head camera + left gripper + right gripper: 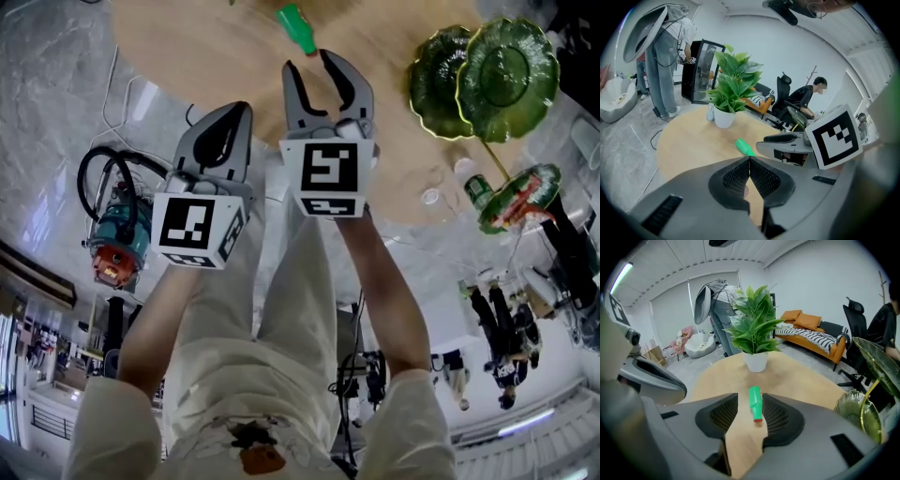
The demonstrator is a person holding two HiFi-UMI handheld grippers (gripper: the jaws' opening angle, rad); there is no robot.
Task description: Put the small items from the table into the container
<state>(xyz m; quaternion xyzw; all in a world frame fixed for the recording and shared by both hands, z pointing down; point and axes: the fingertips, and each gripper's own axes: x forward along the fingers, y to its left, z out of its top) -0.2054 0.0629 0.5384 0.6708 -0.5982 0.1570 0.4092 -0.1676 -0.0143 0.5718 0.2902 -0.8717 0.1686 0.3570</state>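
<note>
Overhead, I see both tools held out above a round wooden bench. The left hand-held gripper is clenched: in its own view the ribbed pads meet at the tip with nothing between them, only a sliver of bench top showing behind.

The right hand-held gripper stands released, jaws apart and empty. Between them, in the right gripper view, lies a small green bottle with a red cap, flat on the bench beyond the tips, cap end towards me. In the head view the same bottle lies just ahead of the open jaws, apart from them, its far end cut off by the top edge.

Two green scalloped dishes sit at the bench's right rim, overlapping; I cannot make out what is in them. The right gripper view catches only an edge of one dish. A potted plant stands at the far side, outside the head view. My own legs hide the floor directly beneath.
</note>
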